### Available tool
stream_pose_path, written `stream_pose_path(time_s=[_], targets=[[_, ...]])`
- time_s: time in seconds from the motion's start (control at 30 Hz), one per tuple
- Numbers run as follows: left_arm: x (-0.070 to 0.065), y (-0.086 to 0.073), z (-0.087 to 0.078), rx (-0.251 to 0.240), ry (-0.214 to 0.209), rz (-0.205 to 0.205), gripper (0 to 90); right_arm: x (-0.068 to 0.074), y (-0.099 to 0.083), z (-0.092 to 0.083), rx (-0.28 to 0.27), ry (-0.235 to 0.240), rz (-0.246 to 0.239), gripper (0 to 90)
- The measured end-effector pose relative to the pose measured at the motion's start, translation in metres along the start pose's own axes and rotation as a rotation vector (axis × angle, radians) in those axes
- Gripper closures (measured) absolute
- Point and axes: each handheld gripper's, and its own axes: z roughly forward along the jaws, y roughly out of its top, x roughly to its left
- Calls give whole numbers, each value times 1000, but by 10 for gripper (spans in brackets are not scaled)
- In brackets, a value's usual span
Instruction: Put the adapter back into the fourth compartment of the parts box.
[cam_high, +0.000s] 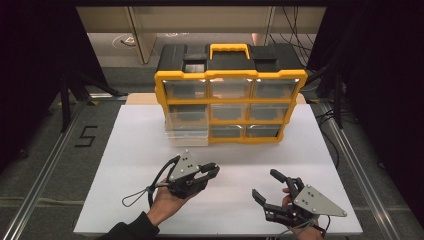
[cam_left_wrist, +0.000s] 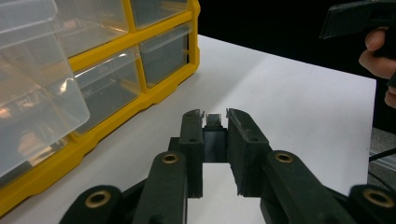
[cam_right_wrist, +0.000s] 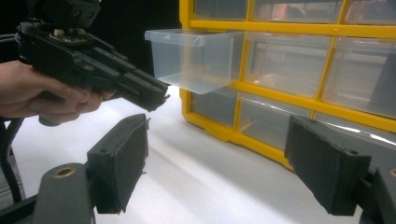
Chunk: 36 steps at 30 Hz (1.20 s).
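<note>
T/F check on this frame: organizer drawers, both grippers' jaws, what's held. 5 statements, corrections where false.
1. One clear drawer of the yellow organizer is pulled out. True: it is in the left column, seen from the high view.
2. The left gripper holds a small dark part between its jaws. True: the left gripper view shows the small dark part between the closed jaws.
3. The right gripper is shut on a drawer. False: its jaws stand wide apart with nothing between them.
4. The organizer lies flat on its back. False: it stands upright on the white board, carry handle on top.
5. The left gripper's jaws touch the organizer. False: it is held clear of it, over the board.
</note>
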Motion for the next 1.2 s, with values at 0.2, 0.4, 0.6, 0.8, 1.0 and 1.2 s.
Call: stream_pose_path(time_s=[0.2,0.4,0.6,0.8,1.0,1.2], targets=[[3,2,-1,-5,5,-4,762,0,0,0,-1,1,0,226],[4,7,-4,-24,7,-3,761,0,-1,1,7,-1,4,226],[5,10,-6,-36,11,-2,762,0,-1,1,6,-1,4,226],[5,14,-8,-50,12,-4,762,0,-1,1,6,-1,3,226],[6,18,-9,-64,9,-12,762,0,-1,1,8,-1,3,226],[8,23,-13,-81,13,-19,762,0,-1,1,8,-3,8,226]])
